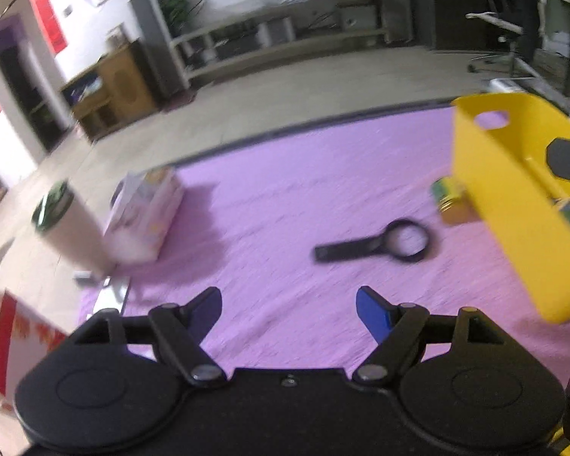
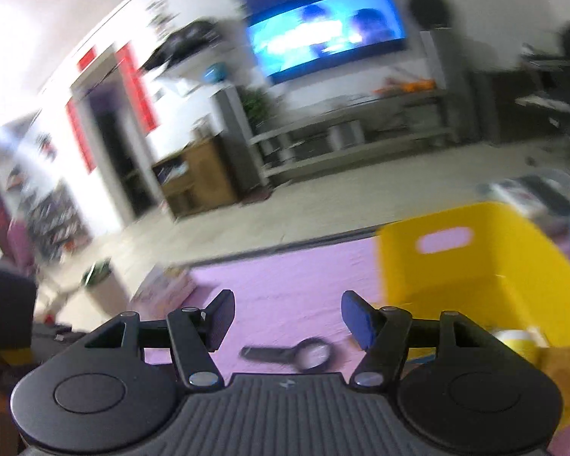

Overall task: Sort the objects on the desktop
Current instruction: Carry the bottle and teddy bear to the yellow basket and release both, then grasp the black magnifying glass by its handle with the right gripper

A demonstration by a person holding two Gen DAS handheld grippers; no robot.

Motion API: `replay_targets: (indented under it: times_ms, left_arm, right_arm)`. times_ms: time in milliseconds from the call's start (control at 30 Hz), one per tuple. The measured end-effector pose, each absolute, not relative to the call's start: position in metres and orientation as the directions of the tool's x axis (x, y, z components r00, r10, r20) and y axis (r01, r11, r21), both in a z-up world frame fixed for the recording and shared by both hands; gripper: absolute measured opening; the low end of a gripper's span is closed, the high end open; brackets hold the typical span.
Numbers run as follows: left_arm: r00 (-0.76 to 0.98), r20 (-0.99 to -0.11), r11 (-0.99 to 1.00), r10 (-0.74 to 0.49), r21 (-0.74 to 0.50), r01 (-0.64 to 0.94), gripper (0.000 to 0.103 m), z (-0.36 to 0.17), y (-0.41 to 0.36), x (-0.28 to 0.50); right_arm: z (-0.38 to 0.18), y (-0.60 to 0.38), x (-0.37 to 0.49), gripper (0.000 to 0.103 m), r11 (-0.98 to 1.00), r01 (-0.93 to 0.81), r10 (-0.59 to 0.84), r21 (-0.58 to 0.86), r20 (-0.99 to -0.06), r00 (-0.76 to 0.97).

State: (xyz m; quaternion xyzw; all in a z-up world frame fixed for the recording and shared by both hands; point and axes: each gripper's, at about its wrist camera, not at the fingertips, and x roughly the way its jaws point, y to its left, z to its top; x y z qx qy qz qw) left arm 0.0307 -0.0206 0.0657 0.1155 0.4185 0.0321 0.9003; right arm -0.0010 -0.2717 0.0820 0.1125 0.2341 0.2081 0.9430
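Note:
A black magnifying glass (image 1: 383, 242) lies flat on the purple table cloth (image 1: 285, 205), ahead and right of my left gripper (image 1: 288, 307), which is open and empty above the cloth. A yellow bin (image 1: 513, 205) stands at the right, with a black object (image 1: 566, 159) and other items inside. A small green and yellow jar (image 1: 450, 199) stands against the bin's left wall. In the right wrist view my right gripper (image 2: 288, 317) is open and empty, held above the magnifying glass (image 2: 296, 353), with the yellow bin (image 2: 456, 277) to its right.
A white and pastel box (image 1: 144, 216) stands at the cloth's left edge, also in the right wrist view (image 2: 167, 288). A bin with a green liner (image 1: 57, 205) stands on the floor past it. Both views are motion-blurred.

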Motion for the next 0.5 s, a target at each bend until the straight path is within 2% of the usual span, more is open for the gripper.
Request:
replay_targets:
  times_ms: [167, 500]
  left_arm:
    - [0.611, -0.778, 0.982, 0.146, 0.188, 0.005, 0.077, 0.046, 0.007, 0.036]
    - [0.548, -0.835, 0.995, 0.050, 0.092, 0.050, 0.077, -0.008, 0.026, 0.048]
  right_arm:
    - [0.065, -0.220, 0.010, 0.064, 0.900, -0.400, 0.433, 0.176, -0.478, 0.764]
    - [0.011, -0.194, 0.046, 0.064, 0.936, -0.306, 0.339, 0.173, -0.674, 0.656]
